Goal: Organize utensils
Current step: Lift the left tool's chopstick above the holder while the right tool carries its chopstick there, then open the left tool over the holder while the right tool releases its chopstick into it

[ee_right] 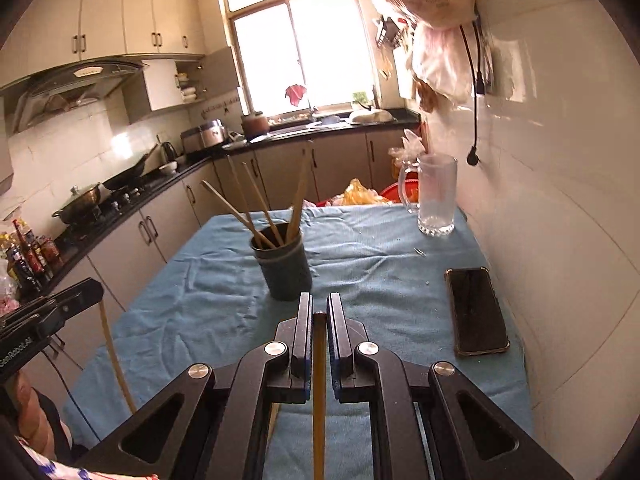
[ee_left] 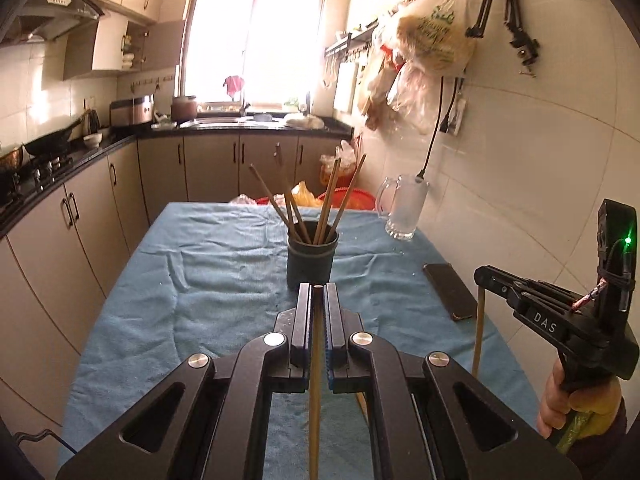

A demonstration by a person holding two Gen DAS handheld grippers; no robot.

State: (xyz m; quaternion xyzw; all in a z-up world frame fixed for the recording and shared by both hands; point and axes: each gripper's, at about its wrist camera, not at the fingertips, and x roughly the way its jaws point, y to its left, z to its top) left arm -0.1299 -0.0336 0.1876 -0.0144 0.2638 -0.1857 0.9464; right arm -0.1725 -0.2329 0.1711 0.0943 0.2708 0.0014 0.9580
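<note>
A dark round holder (ee_left: 312, 258) stands mid-table on the blue cloth with several wooden chopsticks (ee_left: 329, 200) leaning in it; it also shows in the right wrist view (ee_right: 285, 270). My left gripper (ee_left: 318, 290) is shut on a chopstick (ee_left: 315, 392) that hangs down between the fingers, just short of the holder. My right gripper (ee_right: 319, 316) is shut on another chopstick (ee_right: 319, 400), also just before the holder. The right gripper also shows in the left wrist view (ee_left: 482, 280) with its chopstick (ee_left: 479, 328) hanging down.
A glass mug (ee_right: 436, 198) stands at the far right of the table by the tiled wall. A black phone (ee_right: 476, 312) lies at the right edge. The blue cloth (ee_left: 192, 280) covers the table. Kitchen counters and cabinets run along the left.
</note>
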